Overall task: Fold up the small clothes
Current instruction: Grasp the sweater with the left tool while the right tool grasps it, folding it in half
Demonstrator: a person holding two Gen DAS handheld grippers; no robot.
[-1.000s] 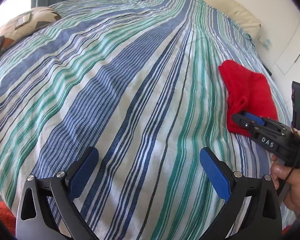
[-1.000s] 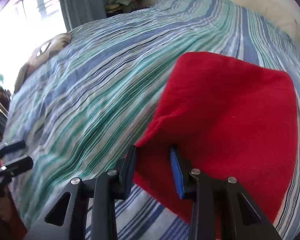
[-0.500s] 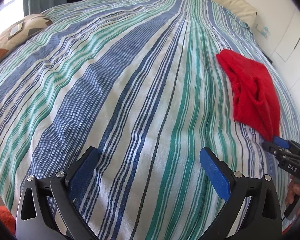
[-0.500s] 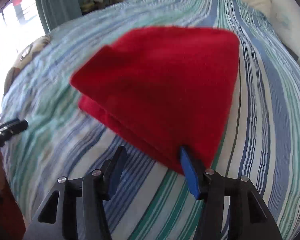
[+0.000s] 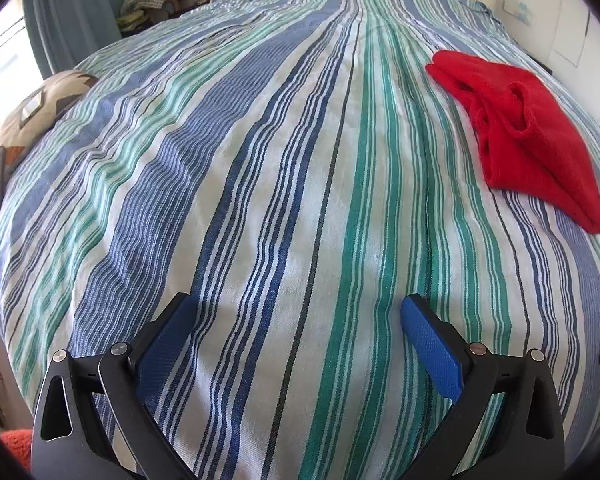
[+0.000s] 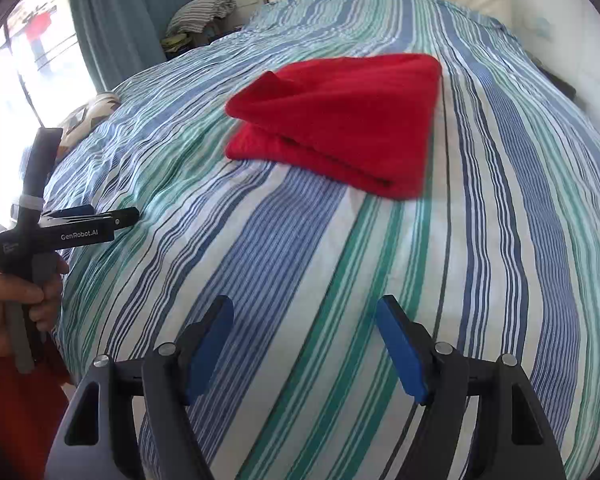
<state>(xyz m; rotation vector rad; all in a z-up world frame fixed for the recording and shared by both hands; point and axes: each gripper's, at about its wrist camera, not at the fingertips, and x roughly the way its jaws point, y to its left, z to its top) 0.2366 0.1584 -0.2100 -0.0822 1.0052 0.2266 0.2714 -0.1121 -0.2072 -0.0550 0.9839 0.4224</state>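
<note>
So I'm looking at the red cloth (image 6: 340,120) lying folded on the striped bedspread (image 5: 260,200), well clear of both tongs. My right tongs (image 6: 304,344) are opening up with nothing between the pads, just hanging over bare stripes. The left tongs (image 5: 296,344) are sitting wide open and empty too, with a hand (image 6: 8,300) gripping their handle.

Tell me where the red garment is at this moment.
The folded red garment lies on the striped bedspread, upper centre in the right wrist view and upper right in the left wrist view, beyond both grippers and touching neither.
</note>
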